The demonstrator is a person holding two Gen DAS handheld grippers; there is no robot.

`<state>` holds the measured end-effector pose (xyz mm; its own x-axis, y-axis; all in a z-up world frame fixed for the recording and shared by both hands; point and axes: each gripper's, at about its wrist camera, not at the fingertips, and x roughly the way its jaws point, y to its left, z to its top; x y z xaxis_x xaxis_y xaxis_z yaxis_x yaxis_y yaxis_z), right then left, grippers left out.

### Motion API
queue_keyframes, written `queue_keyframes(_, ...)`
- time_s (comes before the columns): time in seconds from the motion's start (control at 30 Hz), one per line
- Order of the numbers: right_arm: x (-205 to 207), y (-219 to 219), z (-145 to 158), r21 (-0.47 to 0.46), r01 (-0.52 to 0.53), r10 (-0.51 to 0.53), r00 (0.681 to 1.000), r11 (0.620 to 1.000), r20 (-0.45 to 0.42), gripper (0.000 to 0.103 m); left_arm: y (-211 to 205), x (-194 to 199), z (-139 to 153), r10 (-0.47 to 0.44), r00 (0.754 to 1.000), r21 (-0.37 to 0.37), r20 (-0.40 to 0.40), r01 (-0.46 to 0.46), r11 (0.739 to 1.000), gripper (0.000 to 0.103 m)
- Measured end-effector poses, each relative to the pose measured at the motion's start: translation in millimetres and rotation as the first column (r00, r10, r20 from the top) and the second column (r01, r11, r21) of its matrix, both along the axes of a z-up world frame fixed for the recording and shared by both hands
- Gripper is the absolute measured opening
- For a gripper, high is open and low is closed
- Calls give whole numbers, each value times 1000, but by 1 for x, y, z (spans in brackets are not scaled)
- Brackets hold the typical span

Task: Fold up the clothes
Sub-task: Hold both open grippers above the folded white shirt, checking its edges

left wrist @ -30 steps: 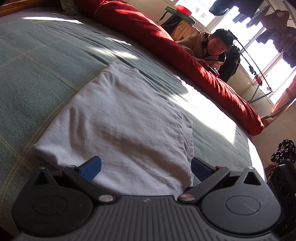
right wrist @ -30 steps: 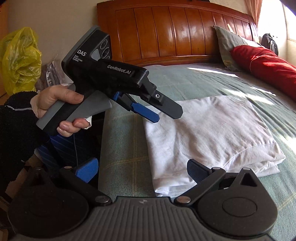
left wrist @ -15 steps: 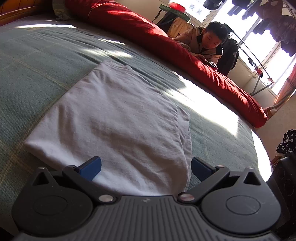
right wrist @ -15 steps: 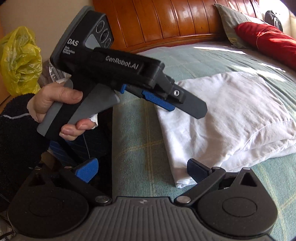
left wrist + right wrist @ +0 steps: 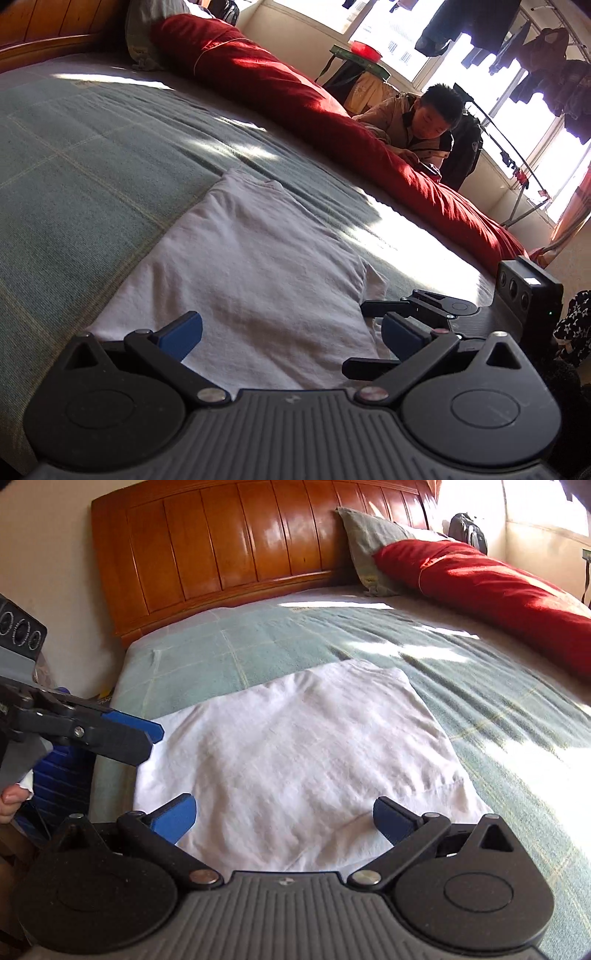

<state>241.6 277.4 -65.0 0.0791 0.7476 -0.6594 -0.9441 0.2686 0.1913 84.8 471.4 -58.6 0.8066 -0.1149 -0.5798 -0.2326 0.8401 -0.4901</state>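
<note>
A white shirt (image 5: 251, 266) lies folded into a flat rectangle on the green checked blanket (image 5: 74, 177). My left gripper (image 5: 291, 332) is open and low over the shirt's near edge, with nothing between its blue pads. In the left wrist view my right gripper (image 5: 354, 334) comes in from the right, at the shirt's near right corner. The right wrist view shows the same shirt (image 5: 303, 746) straight ahead, with my right gripper (image 5: 284, 819) open and its pads spread over the near hem. At the shirt's left corner, my left gripper (image 5: 151, 740) is held by a hand (image 5: 11, 801).
A long red bolster (image 5: 332, 122) runs along the far side of the bed, and a person (image 5: 424, 122) leans behind it. A grey pillow (image 5: 373, 542) rests against the wooden headboard (image 5: 240, 550). Clothes hang on a rack (image 5: 535, 55) by the bright window.
My right gripper has swung right to face the shirt squarely and now shows in the left wrist view. My left gripper has shifted to the left edge of the right wrist view. Both stay open.
</note>
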Motion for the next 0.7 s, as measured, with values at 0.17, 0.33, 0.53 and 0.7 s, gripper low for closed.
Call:
queue_keyframes(0.17, -3, -17, 3, 11, -1, 2, 1000, 1000, -24, 103, 19, 12, -3, 22, 1000, -34, 8, -22, 999, 102)
queue_keyframes(0.33, -27, -18, 19, 27, -54, 55, 999, 998, -2, 103, 49, 42, -13, 39, 998, -162, 44, -31, 986, 102)
queue_keyframes(0.53, -41, -29, 30, 31, -73, 72, 997, 997, 19, 103, 68, 55, -34, 71, 997, -238, 30, -62, 969, 102)
queue_keyframes(0.7, -38, -43, 36, 46, -50, 50, 999, 998, 5, 103, 62, 68, -11, 46, 999, -192, 21, -41, 981, 102)
